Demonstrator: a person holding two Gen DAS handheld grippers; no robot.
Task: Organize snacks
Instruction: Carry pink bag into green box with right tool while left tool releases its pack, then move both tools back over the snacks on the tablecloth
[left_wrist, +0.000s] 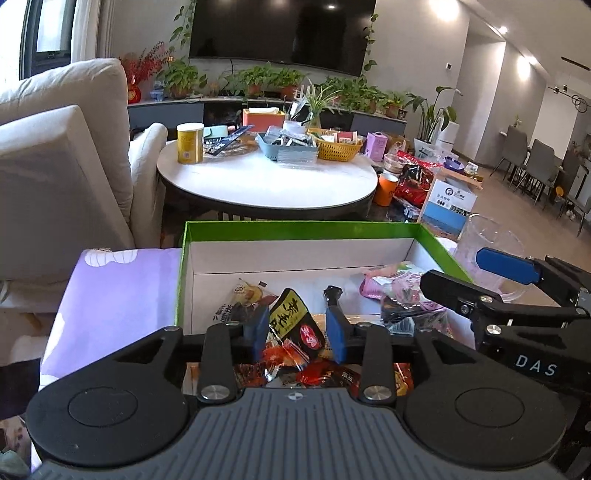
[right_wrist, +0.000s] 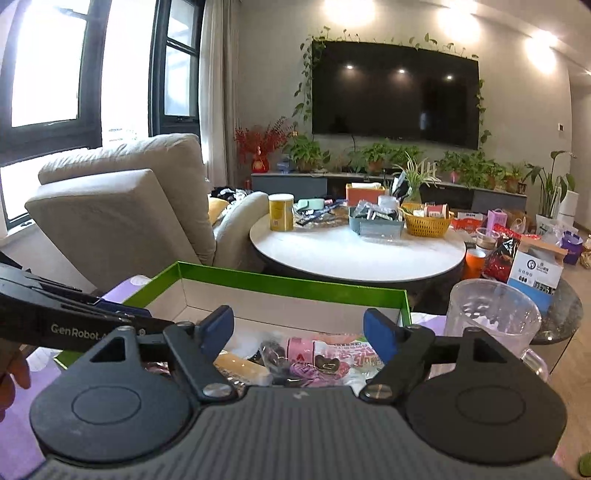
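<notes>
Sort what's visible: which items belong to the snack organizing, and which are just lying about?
Job:
green box
snack packets
pink packet
left hand-held gripper
right hand-held gripper

Lying about:
clear jug
yellow can
yellow basket

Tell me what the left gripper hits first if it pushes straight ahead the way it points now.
Most likely the black-and-yellow snack packet lying between the open left gripper fingers, atop the pile in the green-rimmed box. Beyond it is the box's white far wall, though depth is hard to judge.

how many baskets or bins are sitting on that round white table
2: a blue-grey bin near the table's middle and a yellow woven basket just right of it, on the round table. Clutter behind them could hide more.
</notes>
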